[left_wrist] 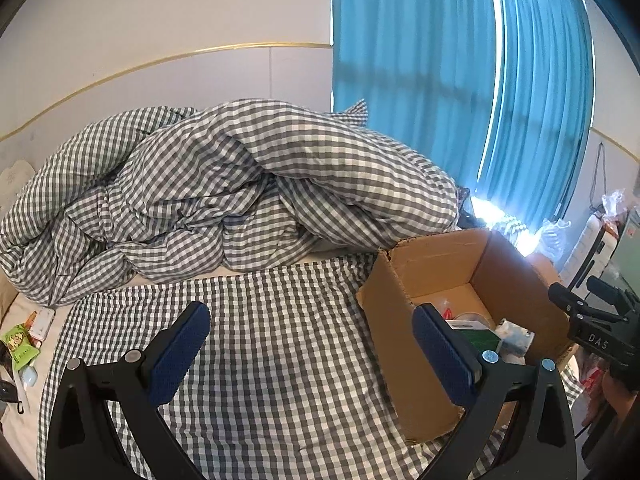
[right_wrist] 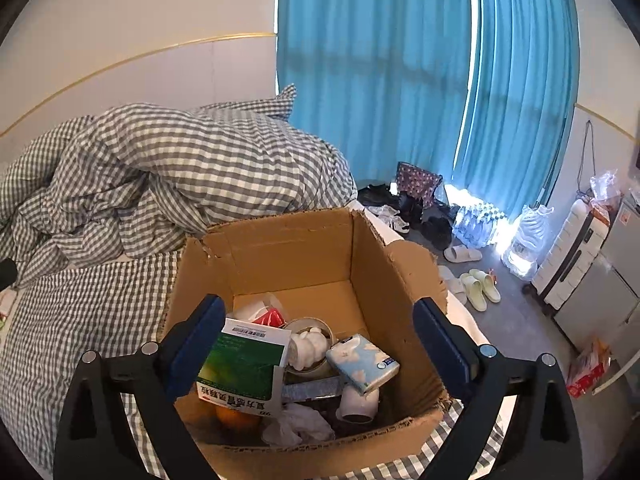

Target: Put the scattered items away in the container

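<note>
Grippers bracket a half-tidied bed: the right gripper (right_wrist: 316,344) hangs over the open cardboard box (right_wrist: 280,240) with its jaws spread wide and nothing between the pads, while the left gripper (left_wrist: 308,350) hovers equally wide and empty over the checked sheet (left_wrist: 260,320) to the box's left. Inside the box lie a green-and-white medicine carton (right_wrist: 244,364), a blue tissue pack (right_wrist: 362,362), a white figurine in a bowl (right_wrist: 308,344), a white cup (right_wrist: 358,402), crumpled plastic (right_wrist: 298,426) and an orange (right_wrist: 236,418). Scattered items remain at the bed's near-left edge, among them a green snack packet (left_wrist: 18,346) and a small white-and-red case (left_wrist: 40,324). The likely next step is fetching these; the left gripper, being nearer, would do well to swing left, settle low and close squarely on one flat item. Farther back a rumpled gingham duvet (left_wrist: 220,184) hides part of the mattress, and anything beneath it cannot be seen. Left-edge clutter is cropped and too small to identify fully. Blue curtains (right_wrist: 380,80) close the far view.
</note>
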Motion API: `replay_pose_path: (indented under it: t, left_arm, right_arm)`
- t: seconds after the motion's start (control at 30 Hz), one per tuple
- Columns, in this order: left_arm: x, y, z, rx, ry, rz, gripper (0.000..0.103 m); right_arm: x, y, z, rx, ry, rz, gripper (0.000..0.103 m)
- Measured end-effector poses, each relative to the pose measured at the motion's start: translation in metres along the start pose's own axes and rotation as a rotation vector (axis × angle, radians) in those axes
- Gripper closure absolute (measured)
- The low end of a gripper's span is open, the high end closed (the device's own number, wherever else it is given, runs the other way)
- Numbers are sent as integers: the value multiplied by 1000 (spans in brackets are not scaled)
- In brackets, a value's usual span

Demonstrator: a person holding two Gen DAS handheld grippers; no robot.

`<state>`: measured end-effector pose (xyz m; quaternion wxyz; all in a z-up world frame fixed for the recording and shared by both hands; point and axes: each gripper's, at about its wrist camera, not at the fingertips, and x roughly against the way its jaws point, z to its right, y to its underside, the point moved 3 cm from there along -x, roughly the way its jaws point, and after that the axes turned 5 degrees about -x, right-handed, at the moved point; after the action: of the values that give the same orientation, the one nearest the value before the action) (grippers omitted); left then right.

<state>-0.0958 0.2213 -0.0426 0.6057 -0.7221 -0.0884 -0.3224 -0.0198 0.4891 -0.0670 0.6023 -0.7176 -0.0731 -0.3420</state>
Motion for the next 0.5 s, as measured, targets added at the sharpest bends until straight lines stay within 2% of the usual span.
replay_pose_path:
  t: [0.27,0.5]
  left_arm:
    - [35,2,-17,24,-11,39,0]
    - [65,12,-58,53,-80,57,0]
  right_arm:
    - [36,-5,-18,7,-30,45,2]
    - [60,-2,-65,52,-91,69,1]
